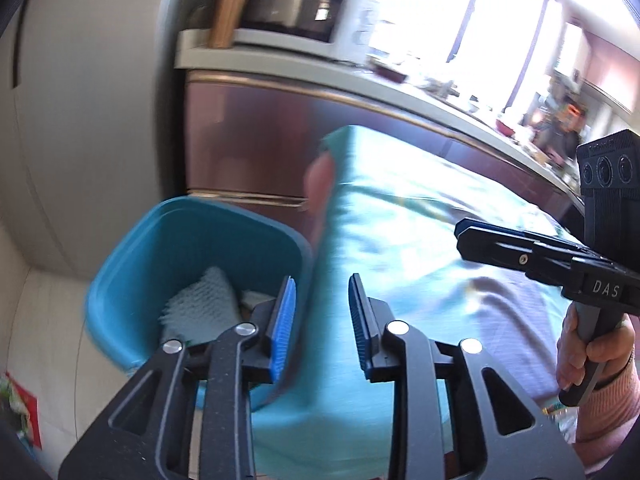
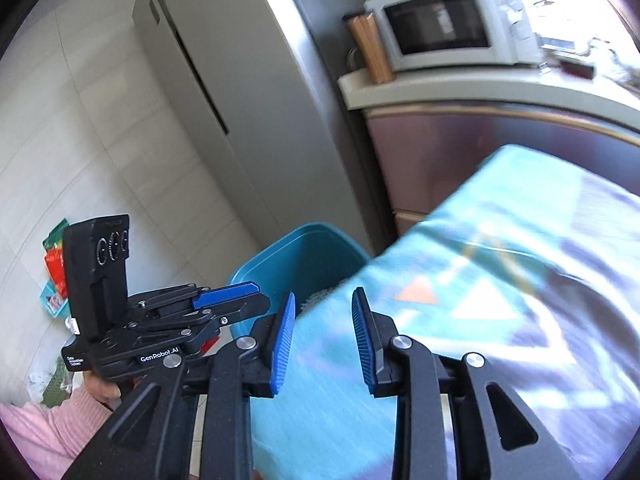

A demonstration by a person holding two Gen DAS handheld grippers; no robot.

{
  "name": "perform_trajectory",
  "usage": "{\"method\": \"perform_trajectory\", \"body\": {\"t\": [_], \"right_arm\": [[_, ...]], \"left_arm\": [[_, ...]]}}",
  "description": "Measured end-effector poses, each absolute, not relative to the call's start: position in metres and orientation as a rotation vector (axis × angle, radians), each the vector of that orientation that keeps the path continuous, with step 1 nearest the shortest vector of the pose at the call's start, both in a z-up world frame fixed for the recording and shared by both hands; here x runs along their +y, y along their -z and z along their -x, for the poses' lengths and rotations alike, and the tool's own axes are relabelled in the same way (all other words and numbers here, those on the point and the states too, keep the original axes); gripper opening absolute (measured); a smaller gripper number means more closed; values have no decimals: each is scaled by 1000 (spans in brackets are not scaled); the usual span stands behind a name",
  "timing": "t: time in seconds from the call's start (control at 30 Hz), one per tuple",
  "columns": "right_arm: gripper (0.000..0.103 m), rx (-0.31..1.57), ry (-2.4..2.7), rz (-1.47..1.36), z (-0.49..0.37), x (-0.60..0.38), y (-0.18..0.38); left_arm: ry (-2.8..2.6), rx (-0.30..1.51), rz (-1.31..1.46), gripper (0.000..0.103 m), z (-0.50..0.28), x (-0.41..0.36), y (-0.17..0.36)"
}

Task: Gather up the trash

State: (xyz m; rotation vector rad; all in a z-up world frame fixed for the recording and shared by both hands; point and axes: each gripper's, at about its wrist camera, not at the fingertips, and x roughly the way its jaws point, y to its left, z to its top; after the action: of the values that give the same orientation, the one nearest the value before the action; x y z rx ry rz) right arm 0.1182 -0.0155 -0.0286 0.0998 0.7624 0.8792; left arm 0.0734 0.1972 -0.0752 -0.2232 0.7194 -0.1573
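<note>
A blue plastic bin point(image 1: 172, 248) stands on the floor beside the table's corner; it also shows in the right wrist view point(image 2: 304, 252). A pale green textured piece point(image 1: 204, 300) and other scraps lie inside it. My left gripper point(image 1: 322, 328) is open and empty, above the bin's right rim and the table edge. My right gripper point(image 2: 324, 340) is open and empty over the table's near left part. The right gripper also appears in the left wrist view point(image 1: 480, 236), above the table. The left gripper appears in the right wrist view point(image 2: 240, 294), near the bin.
The table has a teal patterned cloth point(image 1: 420, 240). Behind it stand a brown cabinet point(image 1: 248, 140), a counter with a microwave point(image 2: 440, 24) and a grey fridge point(image 2: 248, 92). Colourful packets point(image 2: 56, 256) lie on the tiled floor at the left.
</note>
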Motion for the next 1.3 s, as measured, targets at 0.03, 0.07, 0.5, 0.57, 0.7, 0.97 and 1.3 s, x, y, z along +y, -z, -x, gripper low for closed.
{"method": "perform_trajectory", "body": {"t": [0.03, 0.07, 0.5, 0.57, 0.7, 0.97, 1.3], "right_arm": [[28, 750, -862, -111, -115, -28, 26], [28, 738, -840, -125, -113, -42, 24], [28, 654, -478, -270, -83, -216, 25], [28, 652, -422, -289, -89, -238, 30], [28, 647, -299, -309, -88, -275, 39], [29, 696, -185, -363, -88, -327, 67], [48, 693, -202, -413, -123, -354, 70]], "left_arm": [[183, 716, 211, 29, -76, 186, 73], [208, 714, 199, 29, -78, 176, 71], [503, 732, 35, 29, -114, 18, 63], [539, 737, 13, 29, -119, -5, 62], [599, 747, -34, 29, -129, -42, 65], [655, 765, -89, 29, -146, -96, 69], [683, 813, -94, 29, -172, -136, 73]]}}
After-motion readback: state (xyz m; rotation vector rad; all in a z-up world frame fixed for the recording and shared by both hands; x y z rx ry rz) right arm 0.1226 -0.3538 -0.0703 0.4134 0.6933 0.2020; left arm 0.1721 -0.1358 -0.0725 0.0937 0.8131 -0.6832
